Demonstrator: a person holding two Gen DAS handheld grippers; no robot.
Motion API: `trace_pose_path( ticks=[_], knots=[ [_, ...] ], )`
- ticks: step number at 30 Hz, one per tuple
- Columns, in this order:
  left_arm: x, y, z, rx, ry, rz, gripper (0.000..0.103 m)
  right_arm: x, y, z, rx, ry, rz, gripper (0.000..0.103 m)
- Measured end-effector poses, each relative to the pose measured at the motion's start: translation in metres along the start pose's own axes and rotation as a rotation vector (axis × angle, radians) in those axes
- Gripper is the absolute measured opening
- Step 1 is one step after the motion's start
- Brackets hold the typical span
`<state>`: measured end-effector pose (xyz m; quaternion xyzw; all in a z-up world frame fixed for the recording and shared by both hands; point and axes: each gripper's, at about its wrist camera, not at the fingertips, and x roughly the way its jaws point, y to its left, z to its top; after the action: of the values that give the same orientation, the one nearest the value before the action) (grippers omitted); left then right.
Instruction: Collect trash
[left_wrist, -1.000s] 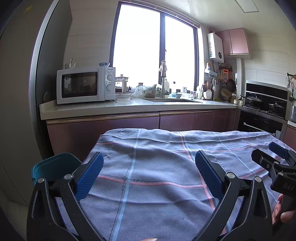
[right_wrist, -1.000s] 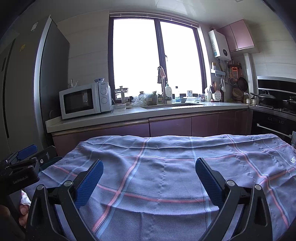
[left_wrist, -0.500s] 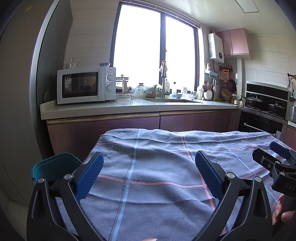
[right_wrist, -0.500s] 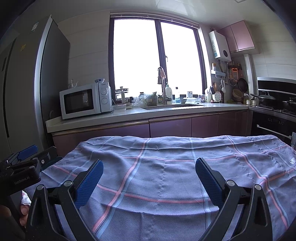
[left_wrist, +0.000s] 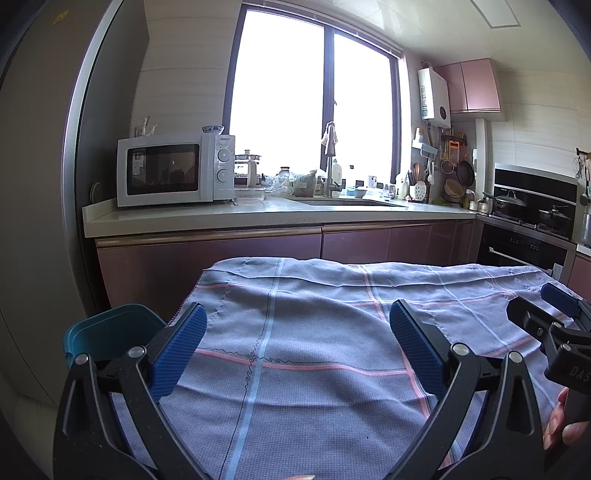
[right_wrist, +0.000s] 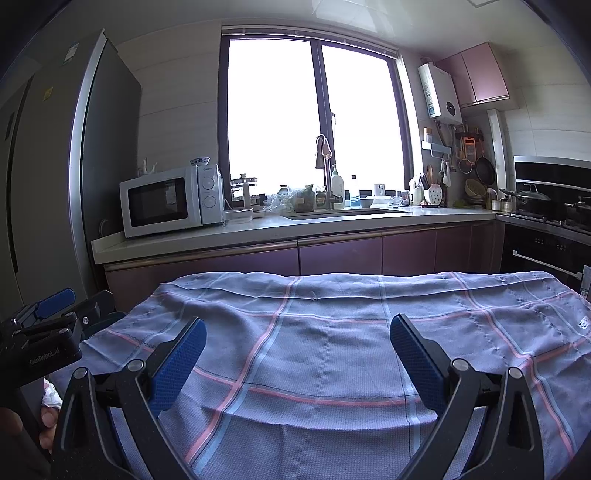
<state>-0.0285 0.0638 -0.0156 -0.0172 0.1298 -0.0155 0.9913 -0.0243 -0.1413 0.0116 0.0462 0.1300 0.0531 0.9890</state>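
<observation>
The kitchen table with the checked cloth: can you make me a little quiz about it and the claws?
1. True or false: the left claw is shut on a crumpled paper.
2. What stands beside the blue-grey checked tablecloth at its left edge? A teal plastic bin, B red bucket, C cardboard box.
3. Fill in: the white microwave oven stands on the ______.

Key: 1 false, both it and the right claw are open and empty. 2 A. 3 pale kitchen counter.

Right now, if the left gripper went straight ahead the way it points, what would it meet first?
Probably the checked cloth on the table: the open left gripper hovers low over it. Beyond lie the cabinet fronts, though depth is unclear.
</observation>
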Motion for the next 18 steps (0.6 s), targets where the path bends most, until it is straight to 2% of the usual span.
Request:
trace_pose_path(
  ticks=[18],
  knots=[
    [-0.0006, 0.0013, 0.0008, 0.001, -0.002, 0.001, 0.097, 0.0014, 0.0004, 0.0030, -0.004, -0.002, 0.000, 0.096]
  ],
)
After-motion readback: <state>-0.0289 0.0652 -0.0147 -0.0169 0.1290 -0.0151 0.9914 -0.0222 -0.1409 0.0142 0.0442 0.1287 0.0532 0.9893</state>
